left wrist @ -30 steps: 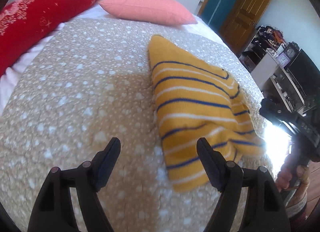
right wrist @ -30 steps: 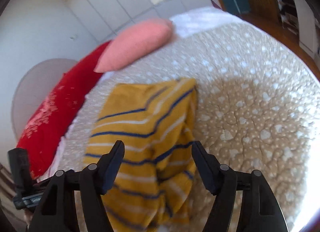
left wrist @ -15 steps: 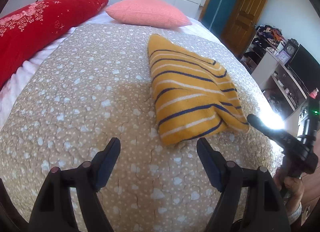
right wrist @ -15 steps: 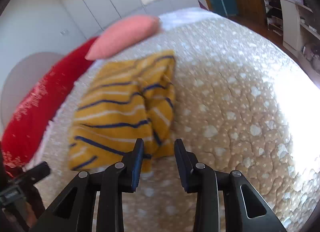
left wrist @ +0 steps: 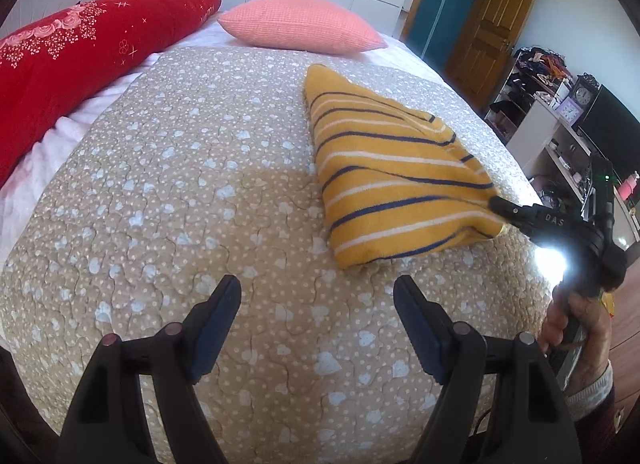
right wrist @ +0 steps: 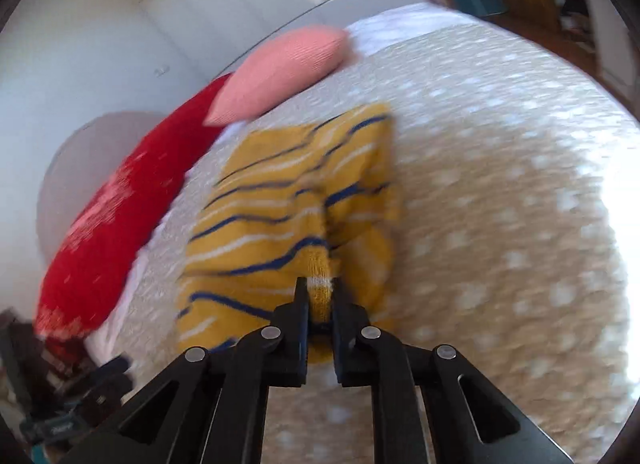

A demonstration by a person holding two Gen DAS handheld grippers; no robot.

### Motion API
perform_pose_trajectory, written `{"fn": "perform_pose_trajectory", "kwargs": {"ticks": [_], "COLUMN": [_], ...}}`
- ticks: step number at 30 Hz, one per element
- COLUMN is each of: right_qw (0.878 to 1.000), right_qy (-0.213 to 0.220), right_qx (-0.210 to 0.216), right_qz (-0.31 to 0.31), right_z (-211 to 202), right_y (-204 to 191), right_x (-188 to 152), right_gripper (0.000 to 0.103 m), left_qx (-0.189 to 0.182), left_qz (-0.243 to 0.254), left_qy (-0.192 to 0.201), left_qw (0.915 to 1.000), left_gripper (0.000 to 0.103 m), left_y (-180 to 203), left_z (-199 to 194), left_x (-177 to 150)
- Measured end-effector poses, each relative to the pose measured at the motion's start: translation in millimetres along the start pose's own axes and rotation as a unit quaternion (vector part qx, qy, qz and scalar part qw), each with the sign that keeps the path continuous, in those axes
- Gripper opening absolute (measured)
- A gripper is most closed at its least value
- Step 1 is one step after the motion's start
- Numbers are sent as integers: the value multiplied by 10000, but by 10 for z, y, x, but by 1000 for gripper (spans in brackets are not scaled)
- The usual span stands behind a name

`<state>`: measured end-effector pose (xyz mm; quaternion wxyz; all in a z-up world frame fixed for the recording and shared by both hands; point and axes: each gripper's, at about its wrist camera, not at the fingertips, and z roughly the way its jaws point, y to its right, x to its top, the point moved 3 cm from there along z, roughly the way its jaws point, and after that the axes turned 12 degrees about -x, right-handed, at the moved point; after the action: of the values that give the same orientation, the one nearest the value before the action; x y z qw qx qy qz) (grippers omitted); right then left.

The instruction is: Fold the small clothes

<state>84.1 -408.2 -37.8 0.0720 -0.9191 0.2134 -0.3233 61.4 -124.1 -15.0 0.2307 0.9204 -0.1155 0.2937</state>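
A yellow garment with blue and white stripes [left wrist: 392, 180] lies folded on the beige dotted bedspread [left wrist: 200, 184]. My right gripper [right wrist: 320, 288] is shut on the garment's near edge [right wrist: 320, 260], pinching a fold of it; in the left wrist view it reaches the garment's right corner [left wrist: 500, 204]. My left gripper [left wrist: 316, 304] is open and empty, hovering over the bedspread just short of the garment's near left corner.
A red pillow [left wrist: 80, 64] and a pink pillow [left wrist: 300, 24] lie at the head of the bed. Shelves, a clock and a dark screen [left wrist: 580, 112] stand off the bed's right side. A wooden door [left wrist: 488, 24] is beyond.
My right gripper has closed from open to shut on the garment's edge. The left gripper has drawn back from the garment and stays open.
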Motion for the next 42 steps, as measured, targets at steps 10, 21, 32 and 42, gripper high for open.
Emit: {"fn": "perform_pose_trajectory", "kwargs": {"ticks": [10, 21, 32, 42], "right_qw": [9959, 9941, 9675, 9255], "right_qy": [826, -544, 411, 639], "right_qx": [356, 501, -1399, -2734], "right_qz": [-84, -788, -2064, -2542], "right_z": [-583, 3, -1170, -1520], "right_y": [-248, -752, -157, 354], "right_x": [-60, -530, -255, -33], "right_gripper": [22, 53, 65, 85], "left_qx": [140, 952, 1481, 1203], "left_qz": [134, 479, 853, 618], "left_qy": [191, 1278, 2560, 2183], "left_qw": [9996, 9861, 9515, 9665], "left_gripper": [78, 94, 103, 103], "left_y": [55, 150, 335, 400], "left_z": [-61, -702, -1223, -1013], "left_x": [22, 55, 77, 24]}}
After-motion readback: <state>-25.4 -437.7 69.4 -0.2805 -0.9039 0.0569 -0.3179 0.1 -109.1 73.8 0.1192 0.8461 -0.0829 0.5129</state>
